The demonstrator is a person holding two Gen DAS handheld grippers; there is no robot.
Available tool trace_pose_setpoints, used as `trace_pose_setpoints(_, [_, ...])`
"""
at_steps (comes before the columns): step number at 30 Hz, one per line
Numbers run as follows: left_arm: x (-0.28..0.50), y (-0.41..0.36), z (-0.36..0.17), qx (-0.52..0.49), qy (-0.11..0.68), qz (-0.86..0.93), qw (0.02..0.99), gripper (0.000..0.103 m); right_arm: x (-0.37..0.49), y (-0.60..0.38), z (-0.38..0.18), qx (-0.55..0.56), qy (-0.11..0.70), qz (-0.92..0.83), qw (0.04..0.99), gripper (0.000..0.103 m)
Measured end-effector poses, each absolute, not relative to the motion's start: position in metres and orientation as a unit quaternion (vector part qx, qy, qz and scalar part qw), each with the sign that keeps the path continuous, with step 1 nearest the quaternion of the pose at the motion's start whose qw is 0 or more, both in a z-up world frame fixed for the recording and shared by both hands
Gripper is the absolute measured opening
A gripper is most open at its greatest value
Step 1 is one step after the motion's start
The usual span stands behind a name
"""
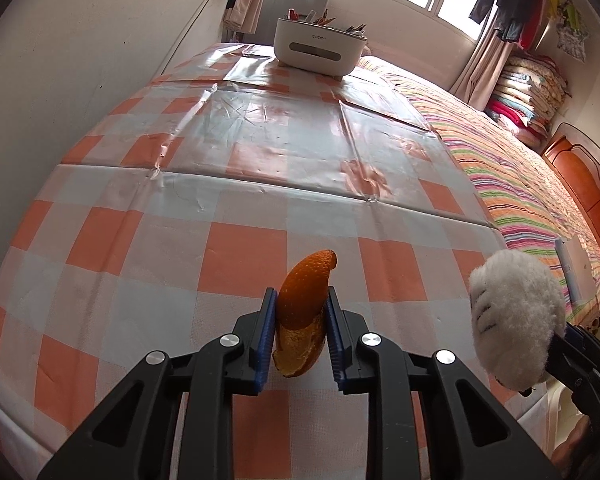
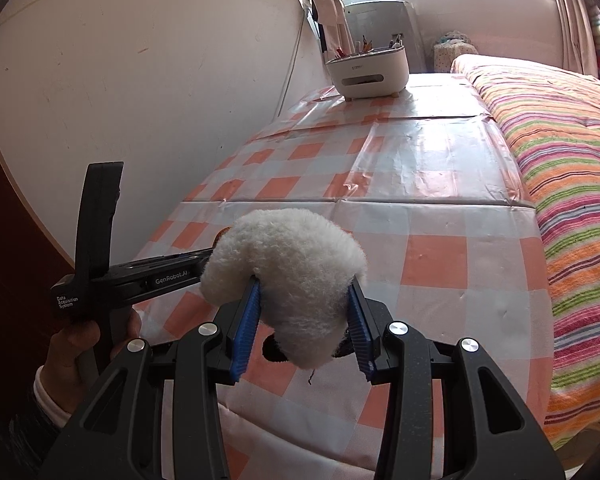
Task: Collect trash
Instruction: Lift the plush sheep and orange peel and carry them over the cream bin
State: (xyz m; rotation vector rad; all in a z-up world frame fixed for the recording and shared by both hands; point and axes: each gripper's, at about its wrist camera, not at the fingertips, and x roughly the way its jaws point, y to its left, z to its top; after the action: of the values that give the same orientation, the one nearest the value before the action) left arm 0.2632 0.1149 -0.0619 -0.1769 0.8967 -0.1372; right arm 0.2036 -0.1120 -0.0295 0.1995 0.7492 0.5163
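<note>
- Left wrist view: the left gripper (image 1: 300, 336) reaches forward low over the table, its blue-padded jaws clamped on a curved piece of orange citrus peel (image 1: 302, 312) that stands upright between them, tip pointing up.
- At the right edge, the right gripper (image 1: 556, 350) holds a fluffy white plush toy (image 1: 514, 316) above the table's corner.
- The table wears a glossy orange-and-white checked plastic cloth (image 1: 240, 184); a white oval desk organiser full of pens (image 1: 320, 44) stands at its far end, a striped multicolour bedspread (image 1: 512, 168) lies beside it.
- Right wrist view: the right gripper (image 2: 304, 320) squeezes the plush toy (image 2: 288, 264) between its blue pads (image 2: 246, 324), above the cloth (image 2: 420, 184).
- To the left, a bare hand (image 2: 80, 344) grasps the handle of the left gripper (image 2: 216, 250), which points rightward behind the toy; its jaws are hidden here.
- The organiser (image 2: 367, 72) sits near the white wall (image 2: 140, 60), under bright windows.
</note>
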Motion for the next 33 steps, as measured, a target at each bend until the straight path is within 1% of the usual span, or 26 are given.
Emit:
trace_pose_setpoints(11, [0.24, 0.092, -0.058, -0.063, 0.432, -0.086, 0.895, 0.023, 0.182, -0.136, -0.022, 0.095, 0.355, 0.235, 0.9, 0.04])
trace_pose_setpoints(33, [0.186, 0.011, -0.037, -0.013, 0.414, -0.152, 0.897, 0.023, 0.132, -0.194, 0.005, 0.11, 0.32, 0.207, 0.918, 0.041])
